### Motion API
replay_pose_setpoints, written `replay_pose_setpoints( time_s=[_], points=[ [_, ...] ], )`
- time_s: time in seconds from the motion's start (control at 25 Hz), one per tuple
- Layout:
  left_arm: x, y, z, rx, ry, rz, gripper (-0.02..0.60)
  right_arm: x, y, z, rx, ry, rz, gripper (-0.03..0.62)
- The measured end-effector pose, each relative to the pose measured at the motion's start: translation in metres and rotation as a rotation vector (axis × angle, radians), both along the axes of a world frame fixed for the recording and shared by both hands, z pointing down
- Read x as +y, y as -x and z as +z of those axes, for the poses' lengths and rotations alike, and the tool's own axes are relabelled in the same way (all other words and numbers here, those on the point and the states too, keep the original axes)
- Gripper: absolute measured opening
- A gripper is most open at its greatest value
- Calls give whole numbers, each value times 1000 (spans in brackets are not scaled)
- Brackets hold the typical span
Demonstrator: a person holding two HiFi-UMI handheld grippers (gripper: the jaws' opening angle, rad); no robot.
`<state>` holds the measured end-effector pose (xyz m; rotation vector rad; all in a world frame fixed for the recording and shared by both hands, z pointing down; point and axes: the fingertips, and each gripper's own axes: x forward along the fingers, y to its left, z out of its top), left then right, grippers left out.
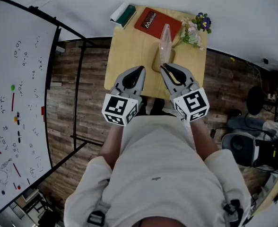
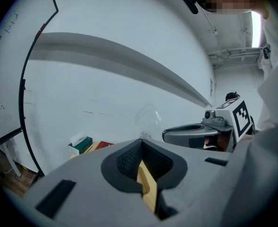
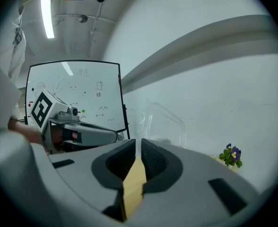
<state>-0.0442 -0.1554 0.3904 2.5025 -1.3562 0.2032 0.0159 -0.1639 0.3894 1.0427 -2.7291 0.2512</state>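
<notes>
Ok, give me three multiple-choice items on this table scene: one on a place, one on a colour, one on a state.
1. Where on the table does the red book lie?
A) At the near edge
B) At the far edge, between the green box and the flowers
C) Hanging off the left side

2. What colour is the topmost bloom of the flowers?
A) Purple
B) Orange
C) Black

3. How do the jaws of the left tool stand?
A) Wide apart
B) Clamped on the red book
C) Together, with nothing between them

Answers:
1 B: the head view shows it at the far edge, just right of the green box.
2 A: purple petals show in the head view and the right gripper view.
3 C: in the left gripper view the tips meet, with only table wood behind.
</notes>
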Motion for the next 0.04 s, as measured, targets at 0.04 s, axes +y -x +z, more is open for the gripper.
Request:
replay_pose_setpoints(
  time_s=[0.04],
  points=[
    [0, 0, 0, -1, -1, 0, 3, 0, 0, 0, 1, -1, -2, 41]
  ],
)
